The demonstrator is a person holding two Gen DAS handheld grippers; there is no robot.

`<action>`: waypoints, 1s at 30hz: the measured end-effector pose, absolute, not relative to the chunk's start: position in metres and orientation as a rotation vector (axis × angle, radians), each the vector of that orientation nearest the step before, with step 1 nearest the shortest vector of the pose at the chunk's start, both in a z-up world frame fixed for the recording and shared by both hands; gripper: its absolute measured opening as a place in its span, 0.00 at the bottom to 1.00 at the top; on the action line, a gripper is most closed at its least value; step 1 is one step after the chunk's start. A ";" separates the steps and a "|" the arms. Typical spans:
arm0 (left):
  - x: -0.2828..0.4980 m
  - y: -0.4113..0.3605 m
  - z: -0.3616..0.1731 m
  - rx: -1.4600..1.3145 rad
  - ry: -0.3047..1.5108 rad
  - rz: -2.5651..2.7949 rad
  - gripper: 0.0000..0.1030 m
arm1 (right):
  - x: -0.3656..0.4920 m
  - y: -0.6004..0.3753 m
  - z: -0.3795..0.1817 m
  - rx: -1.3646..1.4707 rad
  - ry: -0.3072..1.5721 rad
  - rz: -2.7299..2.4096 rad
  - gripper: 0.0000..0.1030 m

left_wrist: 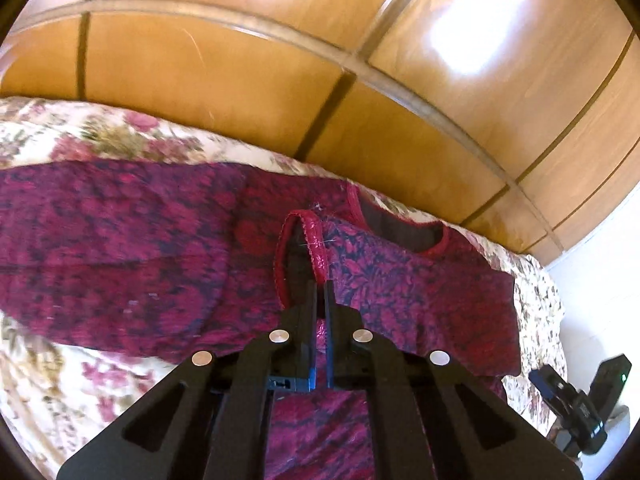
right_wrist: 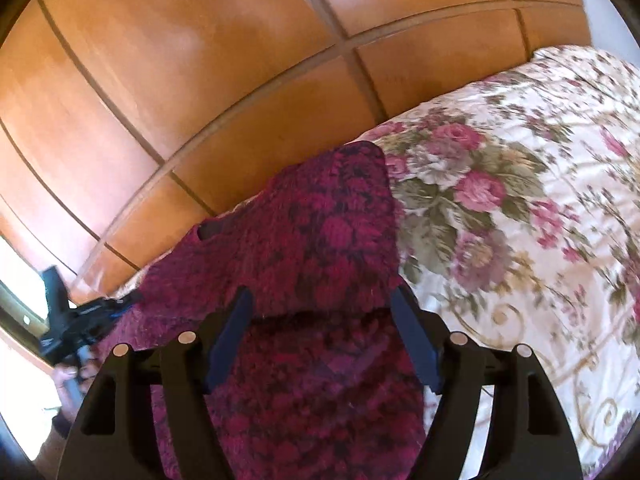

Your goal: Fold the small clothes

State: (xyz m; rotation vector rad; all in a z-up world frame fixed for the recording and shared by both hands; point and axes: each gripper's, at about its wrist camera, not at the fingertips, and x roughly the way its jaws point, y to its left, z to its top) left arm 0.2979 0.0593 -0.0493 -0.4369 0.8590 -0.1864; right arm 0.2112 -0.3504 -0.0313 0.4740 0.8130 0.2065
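A small dark red and purple patterned dress (left_wrist: 120, 240) lies spread on a floral bedspread (left_wrist: 60, 380). My left gripper (left_wrist: 320, 286) is shut on the dress at its red-trimmed armhole edge (left_wrist: 316, 240), beside the neckline (left_wrist: 400, 236). In the right wrist view the dress (right_wrist: 320, 220) runs away from me, its far corner near the bed's edge. My right gripper (right_wrist: 320, 304) stands open, one finger on each side of a fold of the cloth, pads apart from it. Each gripper also shows in the other's view: the right gripper (left_wrist: 576, 412) and the left gripper (right_wrist: 80, 320).
Wooden panelled wardrobe doors (left_wrist: 240, 80) stand close behind the bed. The floral bedspread (right_wrist: 500, 200) stretches wide to the right of the dress. A hand (right_wrist: 68, 384) holds the left gripper's handle. A bright white wall (left_wrist: 592, 300) lies beyond the bed's end.
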 end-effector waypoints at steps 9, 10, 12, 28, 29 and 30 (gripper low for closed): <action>0.294 0.065 -0.073 -0.345 0.910 -0.117 0.02 | 0.261 -0.316 -0.068 0.266 0.912 0.079 0.61; 0.293 0.061 -0.076 -0.326 0.916 -0.110 0.02 | 0.262 -0.315 -0.070 0.259 0.917 0.070 0.61; 0.294 0.058 -0.083 -0.289 0.935 -0.096 0.02 | 0.261 -0.314 -0.071 0.244 0.916 0.062 0.61; 0.221 0.117 -0.069 -0.444 0.837 0.054 0.51 | 0.209 -0.261 -0.048 0.092 0.854 0.104 0.75; 0.217 0.120 -0.069 -0.435 0.833 0.069 0.51 | 0.205 -0.256 -0.050 0.089 0.860 0.115 0.75; 0.210 0.126 -0.068 -0.418 0.830 0.096 0.53 | 0.200 -0.247 -0.053 0.083 0.869 0.132 0.76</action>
